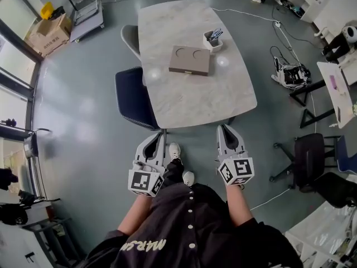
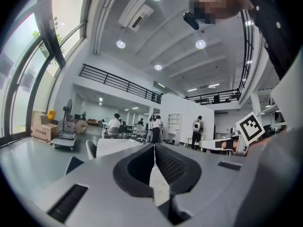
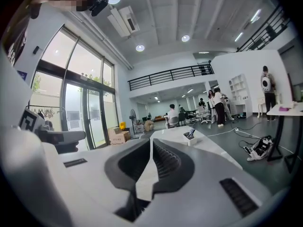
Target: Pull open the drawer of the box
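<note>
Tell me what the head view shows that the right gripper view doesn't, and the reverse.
Only the head view: the box on the table, with the left hand-held gripper and right hand-held gripper held short of the table's near edge. Only the right gripper view: its jaws together, nothing between them. Both: the table and the pen holder.

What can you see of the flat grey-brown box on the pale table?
The flat grey-brown rectangular box lies level on the pale marble-look table, past its middle, slightly skewed. Its matte top has two shallow round recesses side by side. The near side shows as a darker band; no drawer sticks out, no handle can be made out. A small white pen holder stands apart beyond its right corner. Only the table touches it.
</note>
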